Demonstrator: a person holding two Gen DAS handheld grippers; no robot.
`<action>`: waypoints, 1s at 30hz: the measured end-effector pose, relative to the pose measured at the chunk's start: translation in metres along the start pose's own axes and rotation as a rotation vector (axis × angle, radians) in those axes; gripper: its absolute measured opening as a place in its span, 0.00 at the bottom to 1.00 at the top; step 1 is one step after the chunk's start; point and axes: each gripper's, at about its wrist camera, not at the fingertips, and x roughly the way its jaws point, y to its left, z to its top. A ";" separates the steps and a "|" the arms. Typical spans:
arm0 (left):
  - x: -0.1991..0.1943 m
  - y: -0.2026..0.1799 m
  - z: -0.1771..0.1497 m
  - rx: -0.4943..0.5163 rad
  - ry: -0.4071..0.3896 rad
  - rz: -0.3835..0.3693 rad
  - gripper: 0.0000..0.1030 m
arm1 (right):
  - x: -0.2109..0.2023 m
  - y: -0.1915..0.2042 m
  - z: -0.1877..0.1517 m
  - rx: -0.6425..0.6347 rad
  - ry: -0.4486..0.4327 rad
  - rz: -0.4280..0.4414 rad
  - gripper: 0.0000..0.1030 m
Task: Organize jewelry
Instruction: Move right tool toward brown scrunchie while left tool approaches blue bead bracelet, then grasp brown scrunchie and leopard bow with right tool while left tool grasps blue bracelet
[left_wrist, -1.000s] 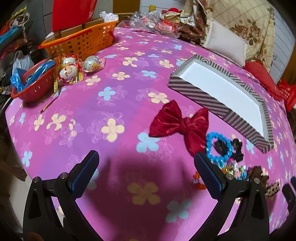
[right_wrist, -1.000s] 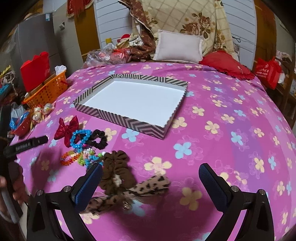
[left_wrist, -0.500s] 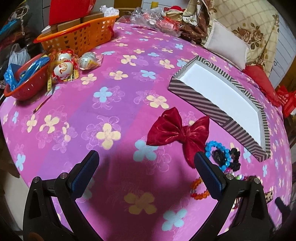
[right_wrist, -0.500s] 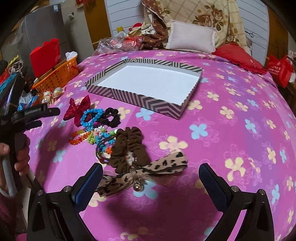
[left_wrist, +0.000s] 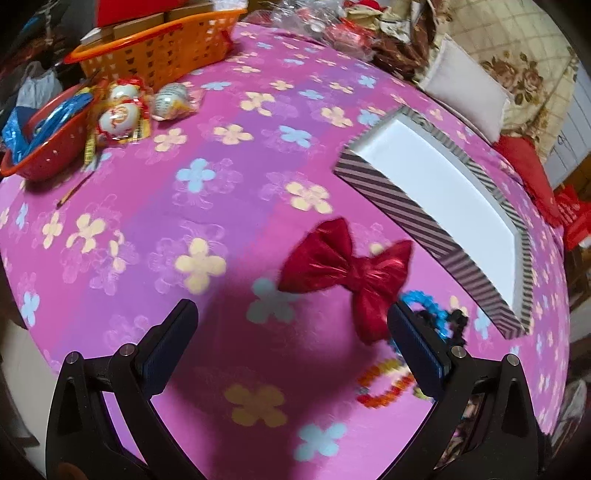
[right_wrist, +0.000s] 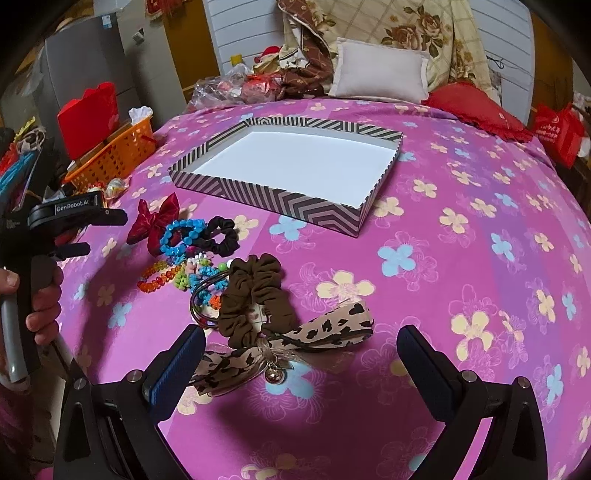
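Note:
A striped tray (right_wrist: 306, 206) (left_wrist: 417, 210) with a white floor lies empty on the pink flowered cloth. In front of it sits a pile of hair pieces: a red bow (left_wrist: 347, 269) (right_wrist: 157, 223), a blue bead bracelet (right_wrist: 183, 234) (left_wrist: 424, 301), a black scrunchie (right_wrist: 221, 236), an orange bead bracelet (right_wrist: 159, 275) (left_wrist: 384, 384), a brown scrunchie (right_wrist: 255, 299) and a leopard-print bow (right_wrist: 295, 339). My left gripper (left_wrist: 291, 339) is open, hovering just short of the red bow. My right gripper (right_wrist: 301, 360) is open around the leopard bow.
An orange basket (left_wrist: 159, 48) (right_wrist: 114, 155), a red bowl (left_wrist: 44, 136) and wrapped round sweets (left_wrist: 122, 118) stand at the left. Pillows (right_wrist: 378, 74) and bags line the far edge. A hand (right_wrist: 40, 299) holds the left gripper's handle.
Both grippers moved forward toward the pile. The red bow now sits closer to the left fingers, and the leopard bow lies between the right fingers.

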 end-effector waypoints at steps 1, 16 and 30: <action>0.000 -0.005 -0.001 0.014 0.008 0.000 0.99 | 0.000 0.000 0.000 -0.002 -0.001 0.000 1.00; 0.002 -0.058 -0.023 0.291 -0.035 0.107 0.75 | -0.006 0.002 0.000 -0.023 -0.019 0.003 0.84; 0.023 -0.070 -0.024 0.427 -0.023 0.038 0.38 | -0.003 0.003 0.000 -0.031 -0.022 0.020 0.78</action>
